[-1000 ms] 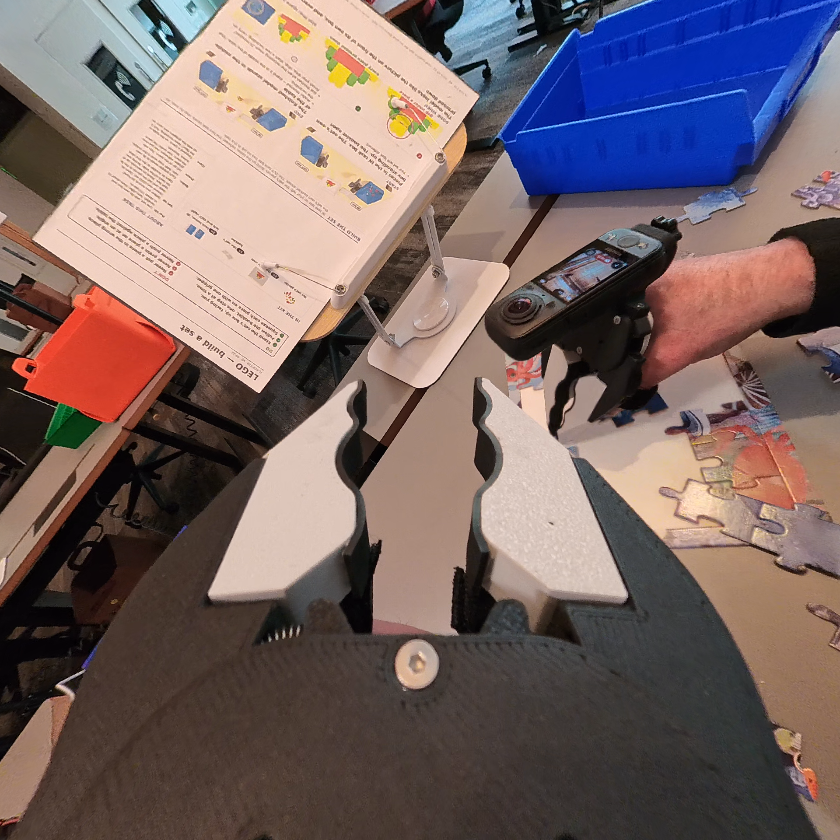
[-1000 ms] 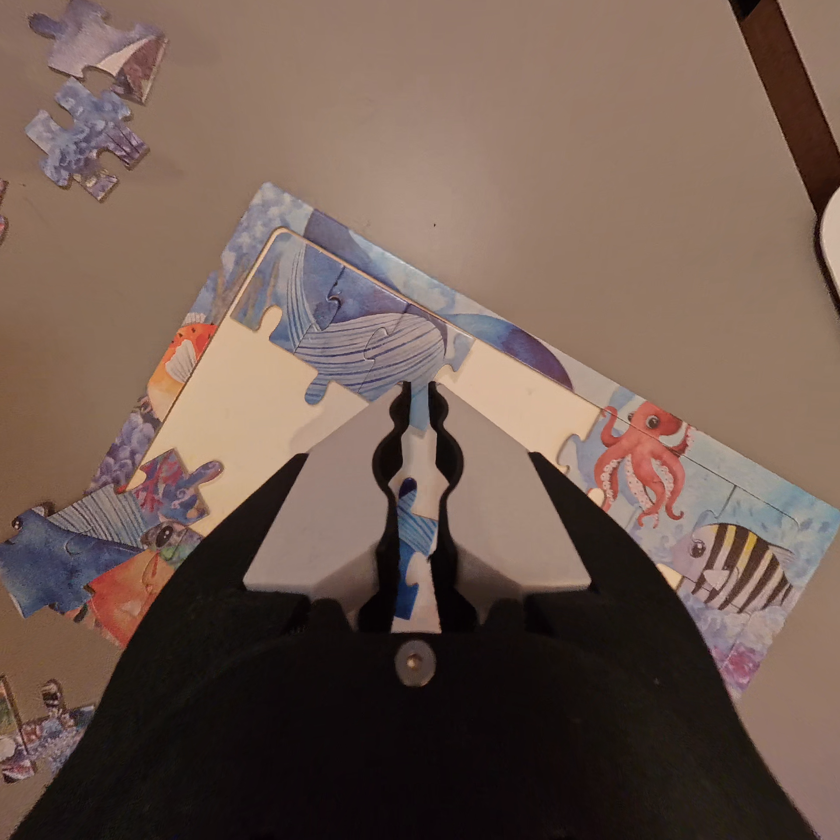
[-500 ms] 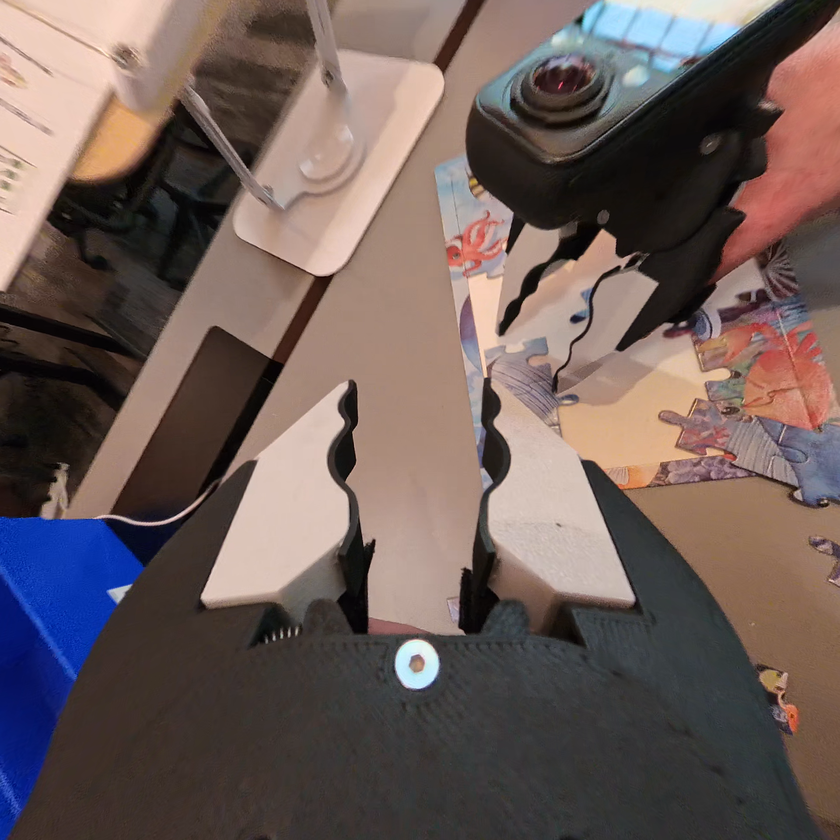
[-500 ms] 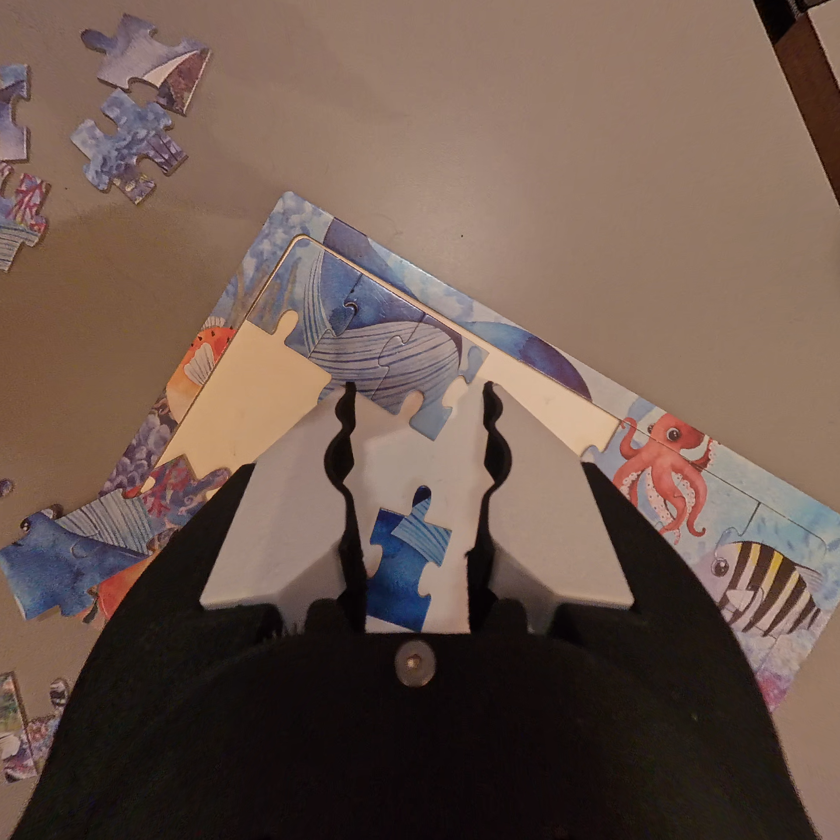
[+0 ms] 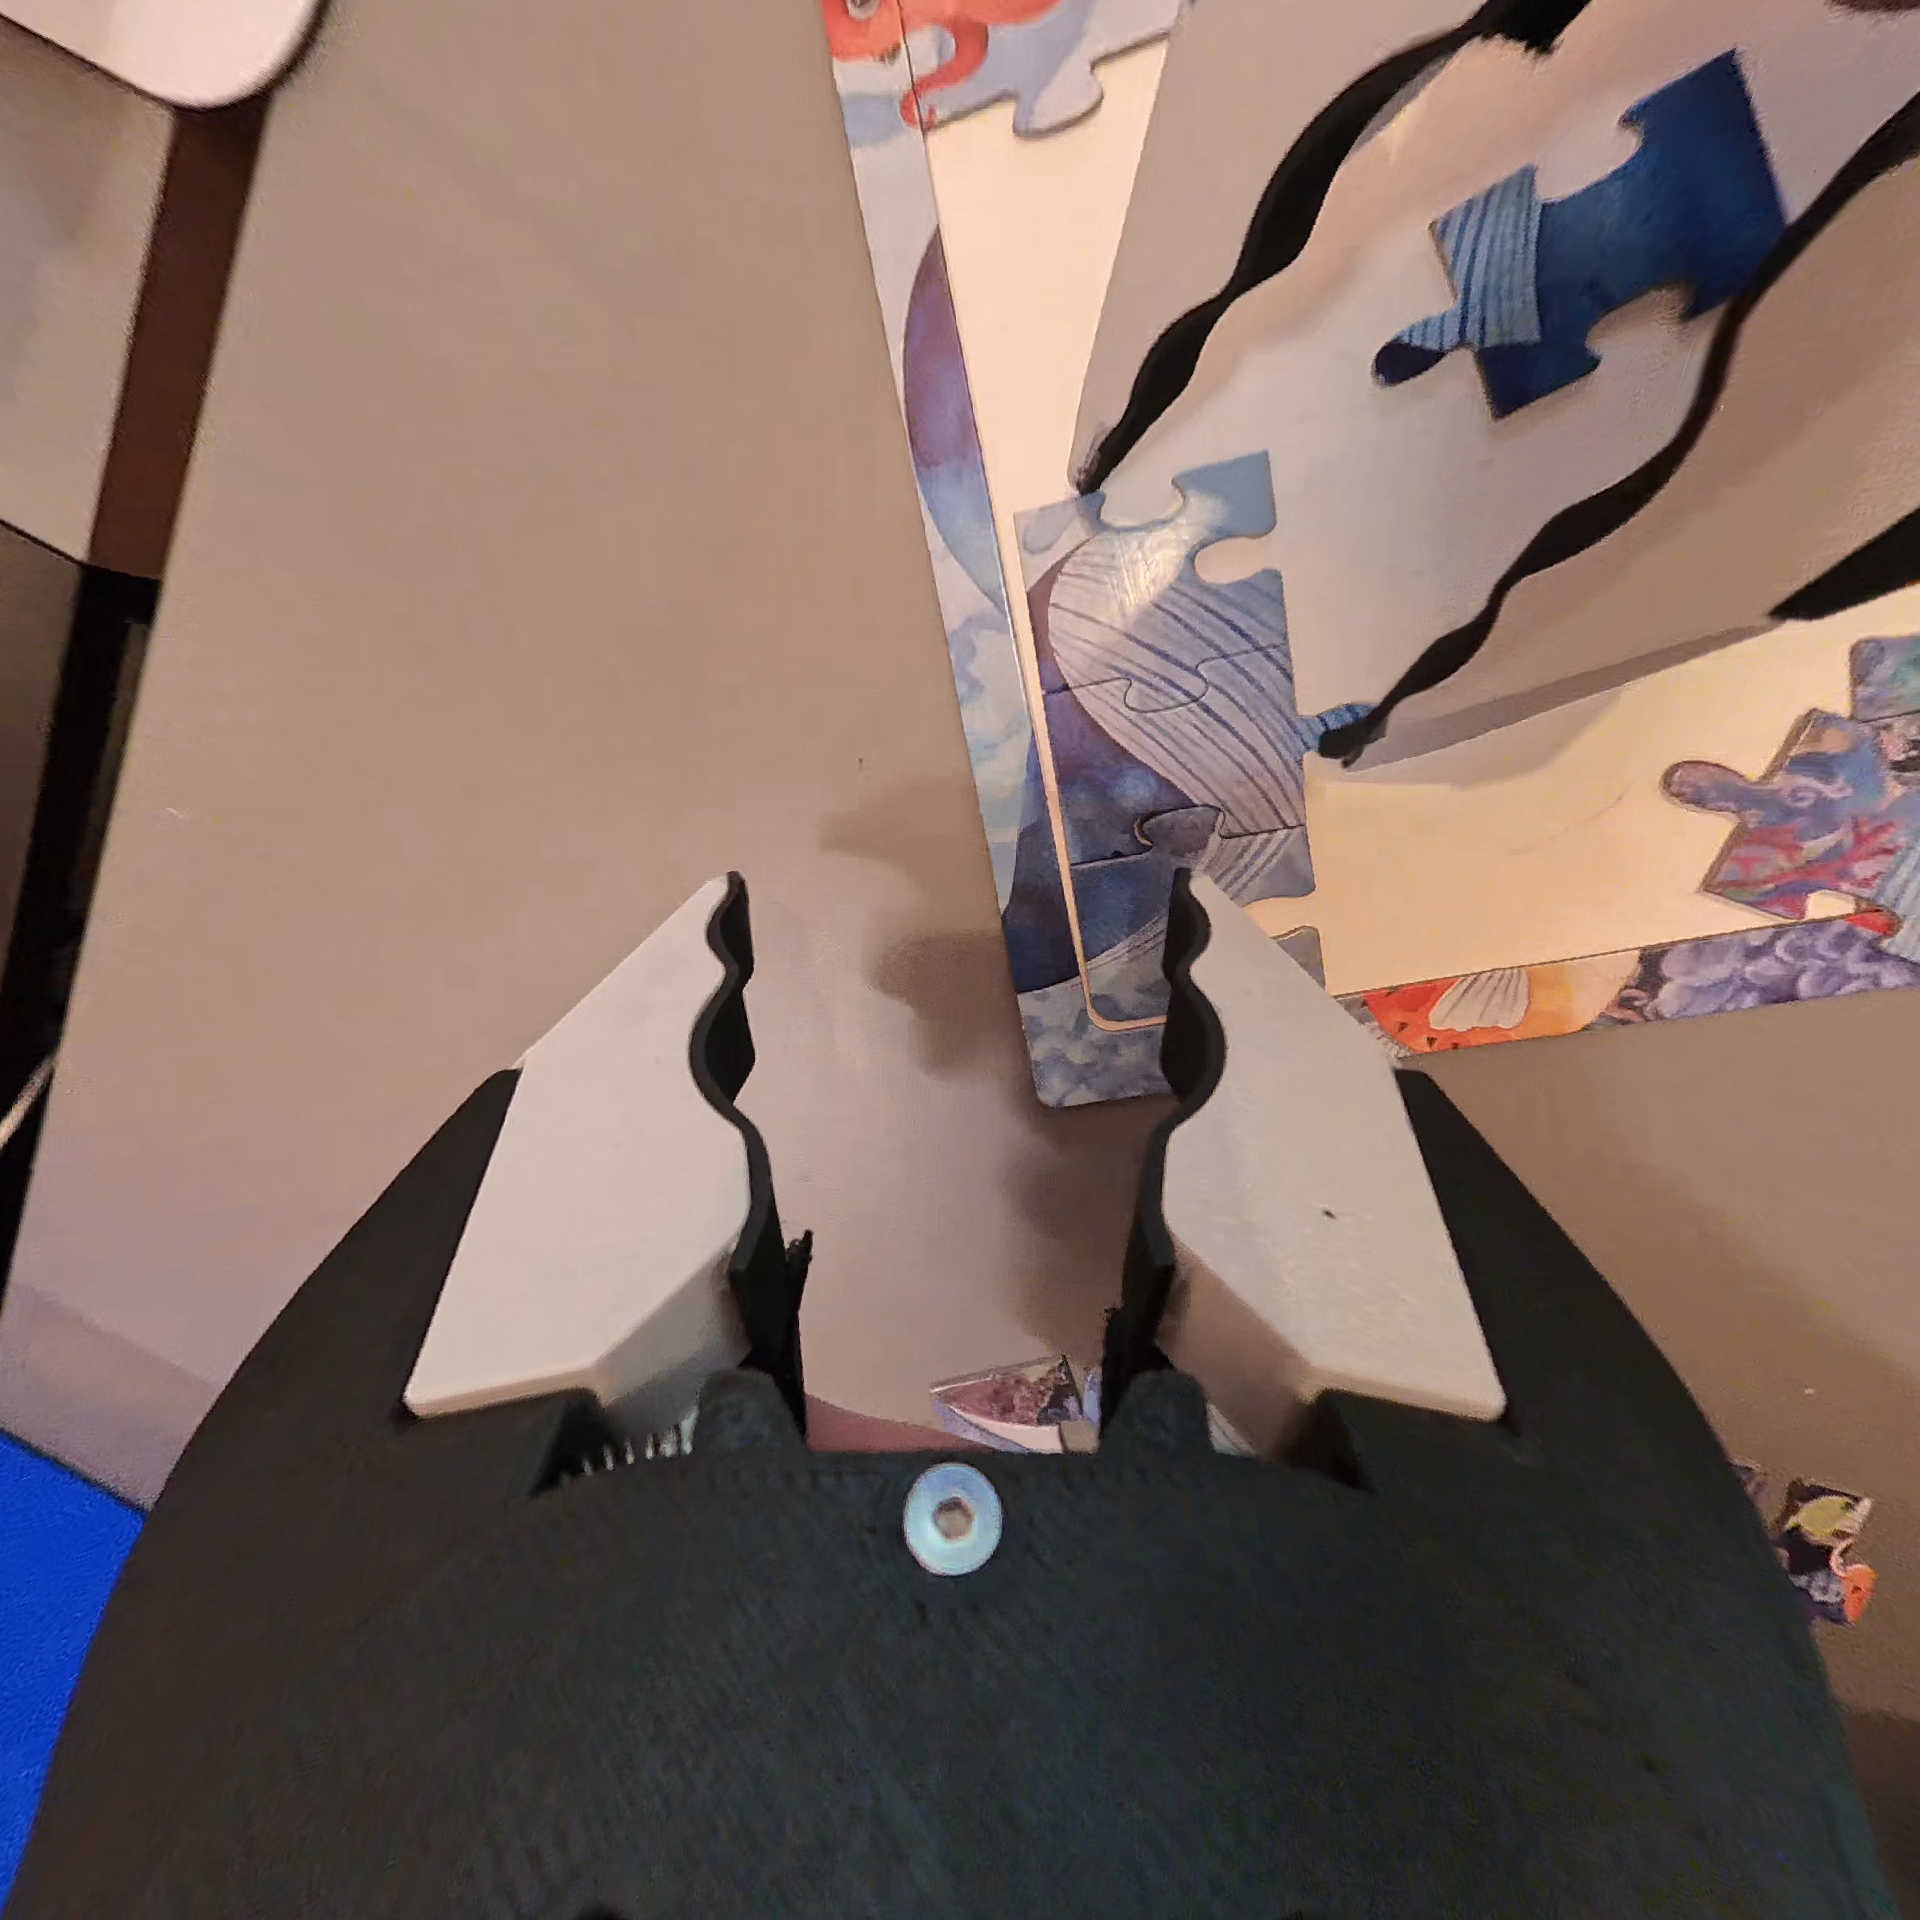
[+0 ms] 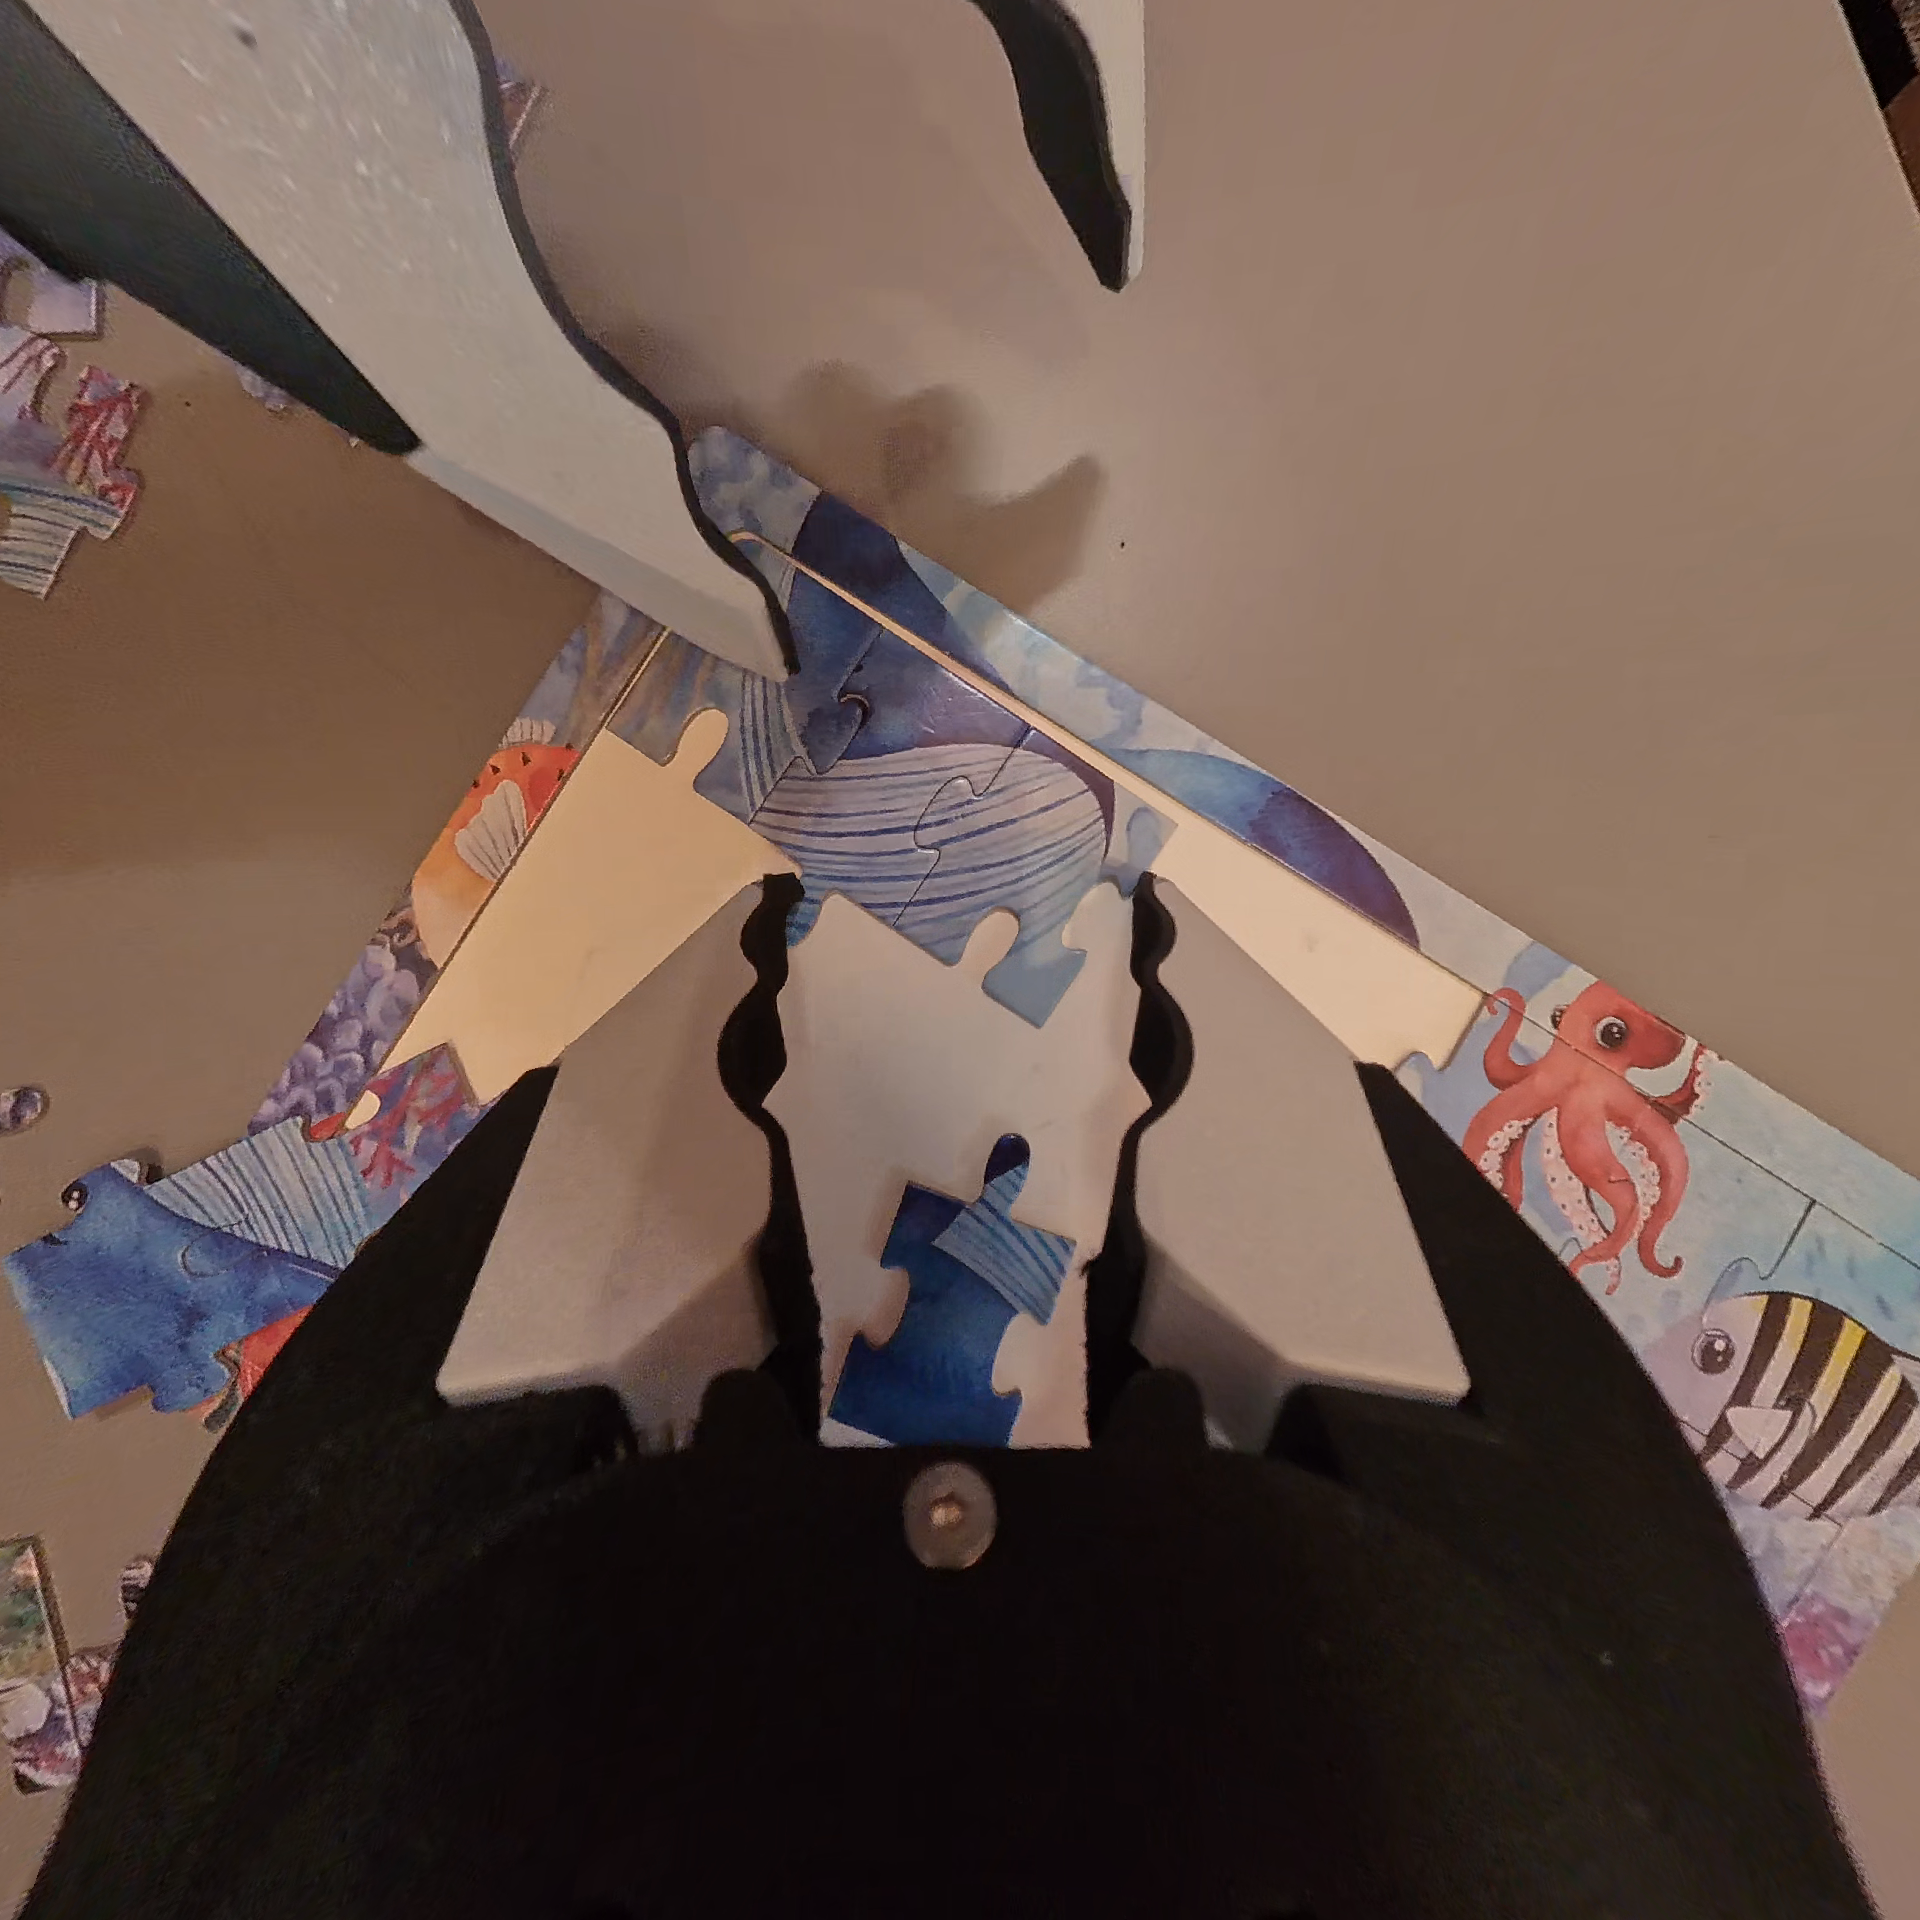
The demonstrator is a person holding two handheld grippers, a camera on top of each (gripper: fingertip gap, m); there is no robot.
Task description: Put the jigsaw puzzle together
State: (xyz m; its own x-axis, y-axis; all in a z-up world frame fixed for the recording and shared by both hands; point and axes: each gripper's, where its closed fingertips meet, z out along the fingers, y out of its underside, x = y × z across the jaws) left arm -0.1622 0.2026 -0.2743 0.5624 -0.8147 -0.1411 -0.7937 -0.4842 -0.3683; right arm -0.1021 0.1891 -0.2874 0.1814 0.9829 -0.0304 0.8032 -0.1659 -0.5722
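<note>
I am holding my right gripper (image 6: 956, 883) wide open above the puzzle tray (image 6: 1299, 935), gripping nothing. The dark blue piece (image 6: 961, 1309) is lying loose on the bare cream floor of the tray, framed between my right fingers, just near of the assembled whale pieces (image 6: 935, 831) along the tray's far edge. My left gripper (image 5: 956, 883) is also spread open and empty, hovering over the grey table (image 5: 520, 520) at the tray's left corner.

The step in hand, as I judge it, is seating that blue piece against the whale. To do it well I am wanting to turn the piece so its striped patch lines up with the whale's stripes, slide it flat along the tray floor instead of lifting it, and press its tab into the open socket only once the edges are running parallel. The left gripper could be steadying the tray corner so it is not skidding.

My right view is showing the octopus (image 6: 1590, 1112) and the striped fish (image 6: 1808, 1392) already set at the right, and loose pieces (image 6: 62, 488) on the table at the far left. My left view is showing the same blue piece from the side, under the right fingers, plus the orange fish border (image 5: 1455, 1008) and a small loose piece (image 5: 1818, 1548) on the table near its body, which the right view is missing.
</note>
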